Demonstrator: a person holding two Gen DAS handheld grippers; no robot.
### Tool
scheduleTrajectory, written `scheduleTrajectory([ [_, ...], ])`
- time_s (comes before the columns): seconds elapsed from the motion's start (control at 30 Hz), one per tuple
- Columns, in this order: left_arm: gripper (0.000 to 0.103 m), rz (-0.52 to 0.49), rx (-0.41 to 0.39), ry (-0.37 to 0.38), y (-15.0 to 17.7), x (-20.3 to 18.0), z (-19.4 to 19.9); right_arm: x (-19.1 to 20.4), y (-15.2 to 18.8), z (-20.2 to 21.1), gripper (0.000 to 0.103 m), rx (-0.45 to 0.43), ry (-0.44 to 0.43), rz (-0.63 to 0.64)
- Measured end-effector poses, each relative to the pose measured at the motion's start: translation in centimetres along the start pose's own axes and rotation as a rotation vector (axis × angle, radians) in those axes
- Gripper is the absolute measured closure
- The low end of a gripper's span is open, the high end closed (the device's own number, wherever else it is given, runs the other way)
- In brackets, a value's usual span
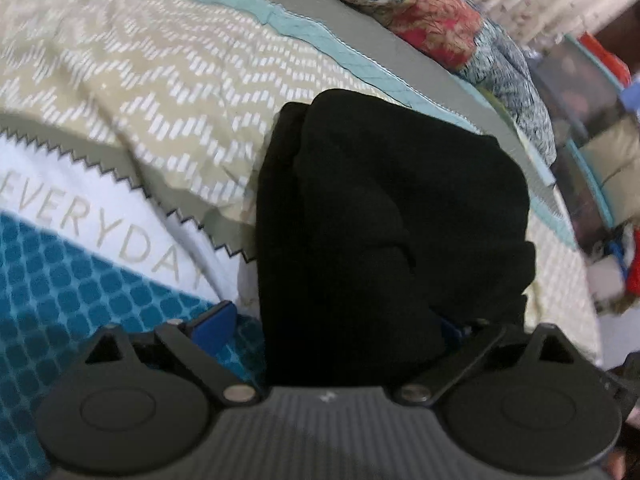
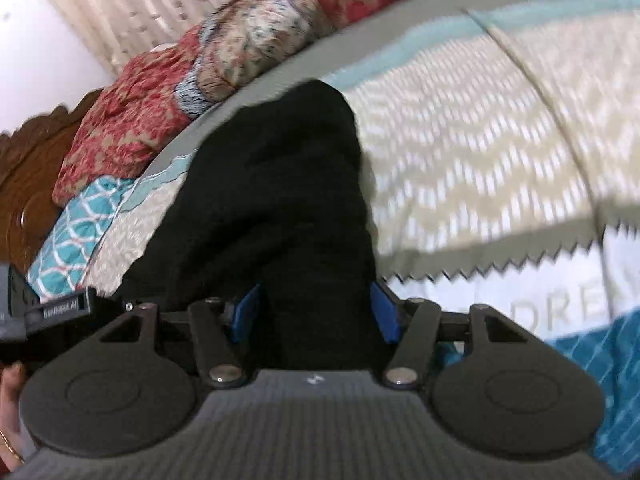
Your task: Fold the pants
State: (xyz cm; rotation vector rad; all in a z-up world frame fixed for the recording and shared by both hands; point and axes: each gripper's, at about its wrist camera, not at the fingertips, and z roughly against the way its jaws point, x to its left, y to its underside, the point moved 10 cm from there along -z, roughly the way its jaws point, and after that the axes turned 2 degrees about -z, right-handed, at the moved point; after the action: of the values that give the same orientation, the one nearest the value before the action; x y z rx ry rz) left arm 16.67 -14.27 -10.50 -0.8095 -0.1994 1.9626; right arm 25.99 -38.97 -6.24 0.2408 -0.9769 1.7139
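Observation:
The black pants (image 1: 392, 208) lie in a folded bundle on the patterned bedspread (image 1: 168, 92). In the left wrist view my left gripper (image 1: 332, 320) stands wide open around the near end of the bundle. Its left blue pad (image 1: 212, 324) is clear of the cloth, and the right pad is mostly hidden behind the cloth. In the right wrist view the black pants (image 2: 280, 184) fill the gap of my right gripper (image 2: 316, 308). Both blue pads (image 2: 246, 312) press against the thick fold.
Red and blue floral quilts (image 2: 132, 120) are piled along the far edge of the bed, with a brown wooden headboard (image 2: 36, 176) beside them. A cluttered shelf (image 1: 592, 140) stands past the bed's right side. A person's hand (image 2: 8, 412) shows at the lower left.

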Motion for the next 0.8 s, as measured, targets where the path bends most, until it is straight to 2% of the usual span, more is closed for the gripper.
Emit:
scheduleTrajectory([
  [0.13,0.0,-0.141,-0.026,-0.112,-0.4,-0.9,-1.5,-1.1,0.1,0.6,0.044,0.0,-0.038,-0.062],
  [0.2,0.0,-0.151,-0.032,-0.128,-0.5,-1.1,-1.6,-0.6,0.1,0.8,0.044,-0.006,-0.021,-0.038],
  [0.27,0.0,-0.151,-0.029,-0.131,-0.5,-1.0,-1.5,-0.4,0.4,1.0,0.044,-0.019,-0.003,-0.022],
  [0.8,0.0,-0.159,-0.046,-0.125,0.0,-1.2,-1.0,-1.4,0.5,1.1,0.042,-0.054,-0.02,-0.064],
])
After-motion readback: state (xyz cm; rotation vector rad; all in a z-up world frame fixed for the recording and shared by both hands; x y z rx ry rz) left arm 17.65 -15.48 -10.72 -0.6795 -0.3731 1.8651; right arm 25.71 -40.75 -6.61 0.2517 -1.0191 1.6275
